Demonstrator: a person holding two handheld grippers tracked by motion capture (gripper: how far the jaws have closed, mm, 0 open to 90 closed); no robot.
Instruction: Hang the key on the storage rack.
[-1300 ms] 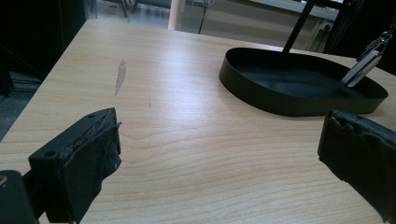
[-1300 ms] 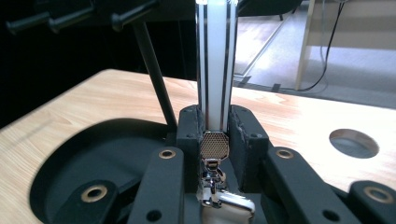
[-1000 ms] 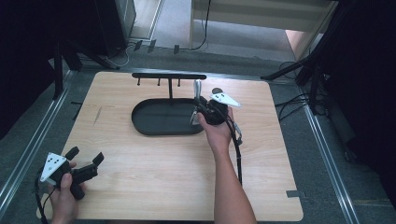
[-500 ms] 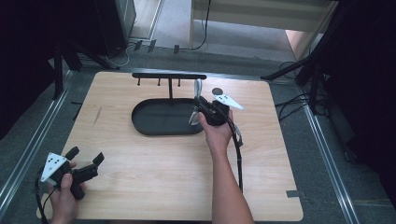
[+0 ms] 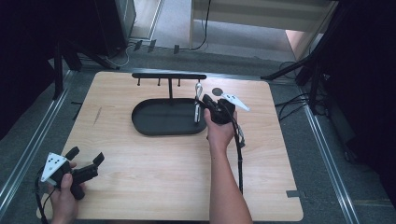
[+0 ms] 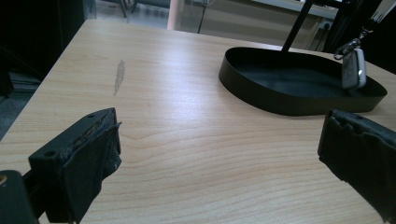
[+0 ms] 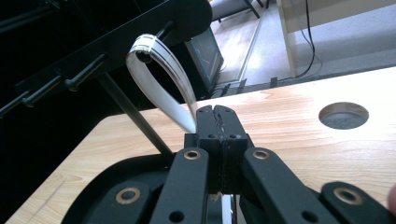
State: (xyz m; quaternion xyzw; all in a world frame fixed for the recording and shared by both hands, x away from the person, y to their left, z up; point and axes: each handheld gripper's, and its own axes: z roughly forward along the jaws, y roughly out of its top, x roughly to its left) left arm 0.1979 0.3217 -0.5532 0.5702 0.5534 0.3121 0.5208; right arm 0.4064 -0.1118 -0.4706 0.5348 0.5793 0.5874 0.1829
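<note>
Strap pinched above the tray

Our right gripper [image 7: 218,112] clamps the white strap [image 7: 161,70] — its key fob [image 6: 353,68] mostly hidden; left gripper [image 6: 219,140] gapes wide, tray [image 5: 159,128] beyond.

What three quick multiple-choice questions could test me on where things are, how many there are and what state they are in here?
1. Where does the black tray stand?
A. on the wooden table
B. on the floor
C. in the left hand

2. How many pegs hang under the rack's bar?
A. one
B. three
C. six

3. How do the right gripper's jaws stand?
A. wide apart
B. shut on the white strap
C. shut on the tray's rim

Answers:
1 A, the tray rests on the wooden table.
2 B, three short pegs show beneath the bar.
3 B, the jaws are pressed together with the white strap looping out of them.
</note>
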